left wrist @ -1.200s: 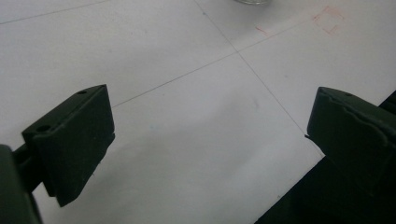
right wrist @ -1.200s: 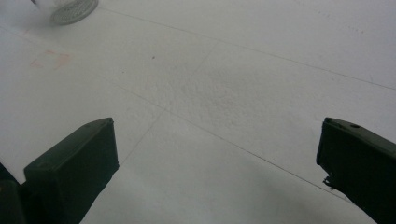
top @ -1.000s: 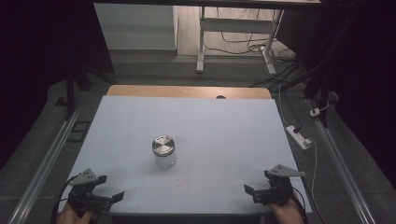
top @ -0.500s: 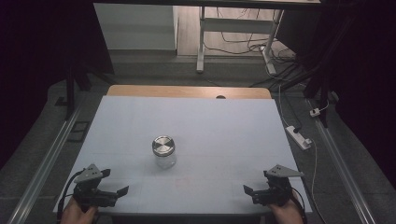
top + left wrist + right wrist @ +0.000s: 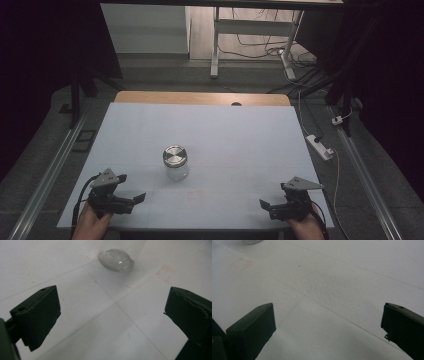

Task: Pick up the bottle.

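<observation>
The left gripper [image 5: 134, 201] and right gripper [image 5: 267, 206] both gape wide, holding nothing, well short of the jar [image 5: 175, 161]. It stands mid-tabletop [image 5: 240, 135] between them, nearer the left; its glass body is hard to make out.

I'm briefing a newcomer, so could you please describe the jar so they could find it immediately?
Start at the white table, then look just left of its middle. The jar stands there upright and alone: clear glass with a round silver lid, ahead of the open left gripper.

Clear glass jar [image 5: 176, 170] with shiny metal lid [image 5: 174, 155], matt white table cover [image 5: 240, 135], bare wood edge [image 5: 200, 98]
</observation>
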Demonstrator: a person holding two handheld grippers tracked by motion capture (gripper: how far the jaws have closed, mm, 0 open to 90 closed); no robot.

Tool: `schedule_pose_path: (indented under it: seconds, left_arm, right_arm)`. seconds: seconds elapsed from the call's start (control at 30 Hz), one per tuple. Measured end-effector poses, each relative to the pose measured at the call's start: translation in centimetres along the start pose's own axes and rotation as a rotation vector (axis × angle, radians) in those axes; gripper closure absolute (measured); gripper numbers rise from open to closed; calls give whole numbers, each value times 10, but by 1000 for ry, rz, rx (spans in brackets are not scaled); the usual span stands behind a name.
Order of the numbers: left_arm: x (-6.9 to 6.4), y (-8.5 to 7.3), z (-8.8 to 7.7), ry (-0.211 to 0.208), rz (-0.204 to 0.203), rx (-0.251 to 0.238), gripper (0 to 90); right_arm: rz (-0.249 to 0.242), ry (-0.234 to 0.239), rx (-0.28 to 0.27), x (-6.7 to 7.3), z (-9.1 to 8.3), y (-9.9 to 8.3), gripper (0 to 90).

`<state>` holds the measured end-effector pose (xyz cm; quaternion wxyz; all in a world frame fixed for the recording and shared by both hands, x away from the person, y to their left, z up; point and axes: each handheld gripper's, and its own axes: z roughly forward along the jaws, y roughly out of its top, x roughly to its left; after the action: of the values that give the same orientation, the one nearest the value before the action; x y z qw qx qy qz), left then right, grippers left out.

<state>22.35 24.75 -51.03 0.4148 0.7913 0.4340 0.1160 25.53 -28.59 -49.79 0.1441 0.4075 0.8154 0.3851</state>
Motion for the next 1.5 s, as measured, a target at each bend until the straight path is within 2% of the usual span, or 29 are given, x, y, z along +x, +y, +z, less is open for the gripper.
schedule_pose_path:
  seconds: [0.27,0.37,0.67,1.07,1.23,1.5]
  left_arm:
    - [2,15,16,-27,7,10,6]
    - [2,21,23,-50,14,18,4]
    - [2,39,45,-60,50,16,1]
    - [-3,58,76,-79,133,28,0]
    - [-4,63,90,-66,178,22,0]
    - [-2,71,108,-88,169,30,0]
  right_arm:
    - [1,2,2,-1,0,0,0]
    - [1,3,0,-1,0,0,0]
    - [3,3,1,-1,1,0,0]
    - [4,2,6,-1,1,0,0]
    - [6,4,9,-1,1,0,0]
    - [8,7,13,-1,1,0,0]
